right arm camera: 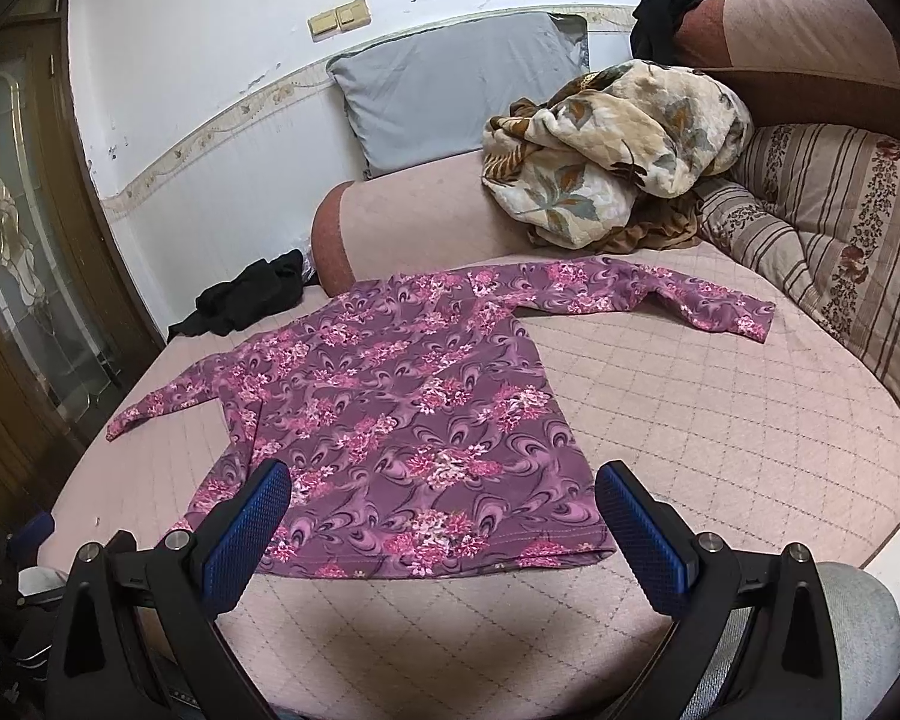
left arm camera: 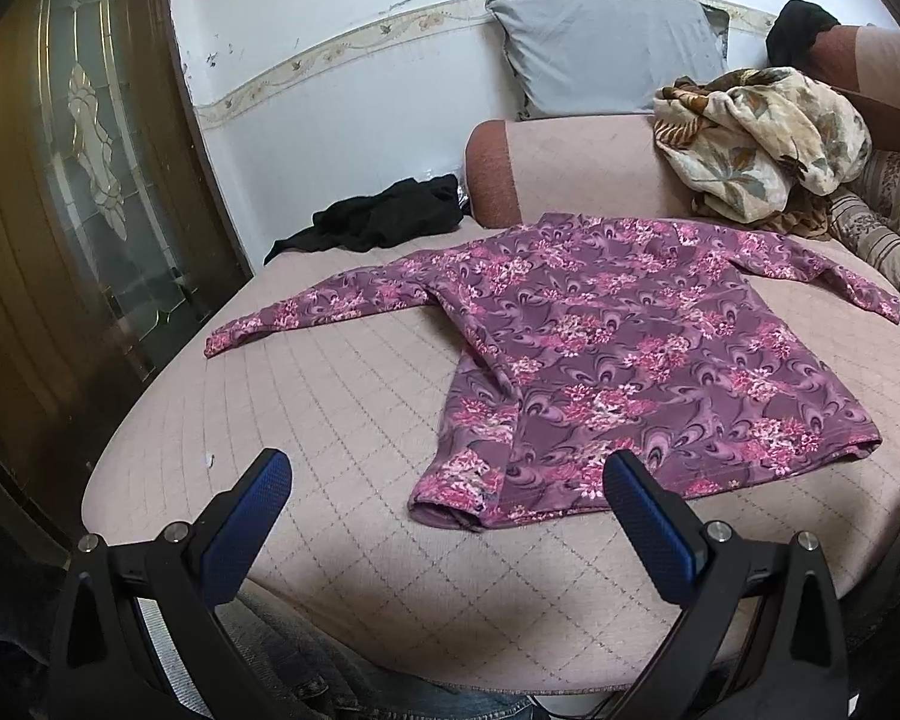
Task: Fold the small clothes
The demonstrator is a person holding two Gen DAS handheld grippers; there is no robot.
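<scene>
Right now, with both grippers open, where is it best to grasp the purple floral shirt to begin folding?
Probably the cuff of the left sleeve, approached from the left with the left gripper. The purple floral shirt lies flat, this sleeve stretched outward on bare bedcover, so its end is free to pinch and fold inward.

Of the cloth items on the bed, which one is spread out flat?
The purple floral shirt, lying flat with both sleeves stretched out. The black garment by the wall and the beige floral blanket are both crumpled in heaps.
</scene>
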